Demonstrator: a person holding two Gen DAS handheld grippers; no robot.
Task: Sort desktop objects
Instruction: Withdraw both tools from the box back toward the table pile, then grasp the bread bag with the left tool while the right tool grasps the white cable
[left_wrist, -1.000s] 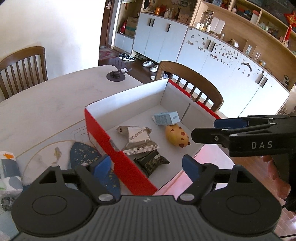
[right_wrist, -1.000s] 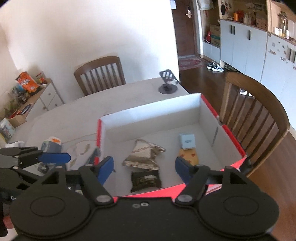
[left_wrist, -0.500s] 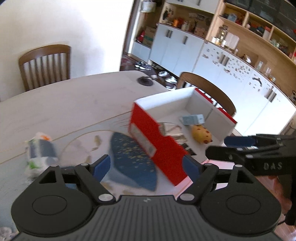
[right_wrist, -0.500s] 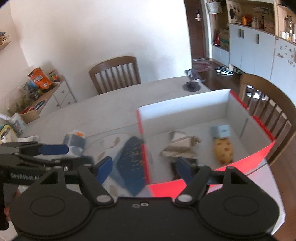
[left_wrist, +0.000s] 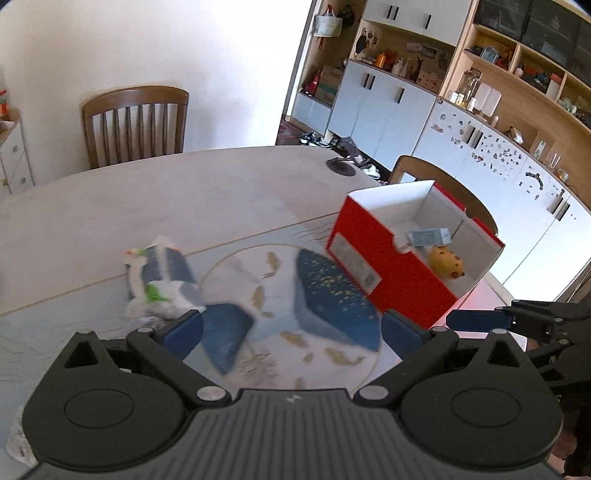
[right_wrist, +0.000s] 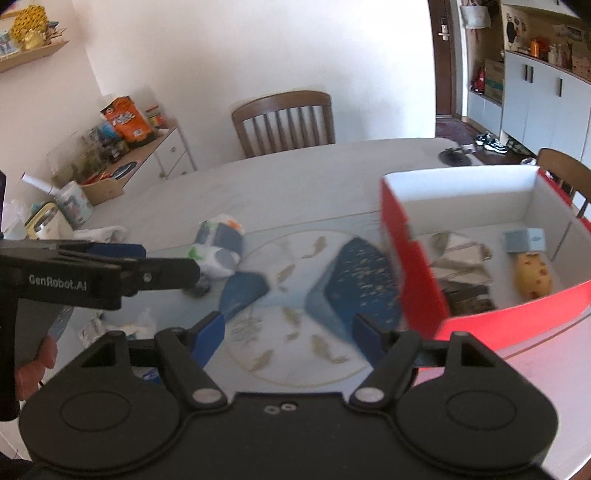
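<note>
I see the red box on the worktop at the right. Inside it lie a small blue carton, a yellow spotted toy, a crumpled tan wrapper and a dark packet. A white-and-blue pouch lies well apart on the placemat's left. My left tool and right tool both gape wide, holding nothing.

On the surface, the wrapped packet lies left of the box; the cookie toy lies inside the box.
</note>
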